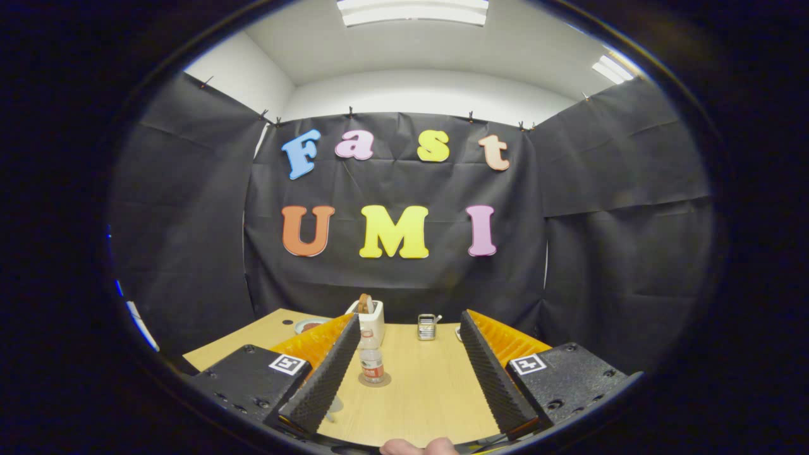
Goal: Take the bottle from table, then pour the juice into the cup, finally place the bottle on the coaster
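Gripper [407,366] wide open, holding nothing, and the bottle [371,361] stands upright on the coaster [382,380], between the fingers toward the left one, at about eleven o'clock. I'd say the pour is done and the bottle parked; the cup [335,404] peeks out by the left finger, on the tabletop [417,392].

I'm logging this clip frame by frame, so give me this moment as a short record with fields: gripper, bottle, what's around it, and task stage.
gripper: open, fingers wide apart, holding nothing
bottle: upright on a round coaster, between the fingers, near the left one
table: light wood
beyond the bottle: white holder; small metal object
stage: the bottle is not gripped; whether pouring has happened cannot be told
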`<action>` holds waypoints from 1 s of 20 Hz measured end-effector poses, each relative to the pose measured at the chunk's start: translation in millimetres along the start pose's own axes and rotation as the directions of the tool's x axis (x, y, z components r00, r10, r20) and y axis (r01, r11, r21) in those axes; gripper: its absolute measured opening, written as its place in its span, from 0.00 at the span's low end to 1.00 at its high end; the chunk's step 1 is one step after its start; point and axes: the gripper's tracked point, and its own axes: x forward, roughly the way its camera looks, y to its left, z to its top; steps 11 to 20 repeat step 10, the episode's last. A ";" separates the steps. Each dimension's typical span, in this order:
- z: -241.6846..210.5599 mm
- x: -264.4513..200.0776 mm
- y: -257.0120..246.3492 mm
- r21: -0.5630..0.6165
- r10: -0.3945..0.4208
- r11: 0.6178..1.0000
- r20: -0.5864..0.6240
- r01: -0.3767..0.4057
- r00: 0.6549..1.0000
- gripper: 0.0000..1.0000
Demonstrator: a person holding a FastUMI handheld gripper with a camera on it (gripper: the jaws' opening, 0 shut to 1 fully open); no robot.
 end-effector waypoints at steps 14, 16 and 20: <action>3.2 1.6 -9.8 0.007 -0.029 1.000 0.023 0.029 0.999 1.00; 3.2 1.6 -9.8 0.007 -0.029 1.000 0.023 0.029 0.999 1.00; 3.2 1.6 -9.8 0.007 -0.029 1.000 0.023 0.029 0.999 1.00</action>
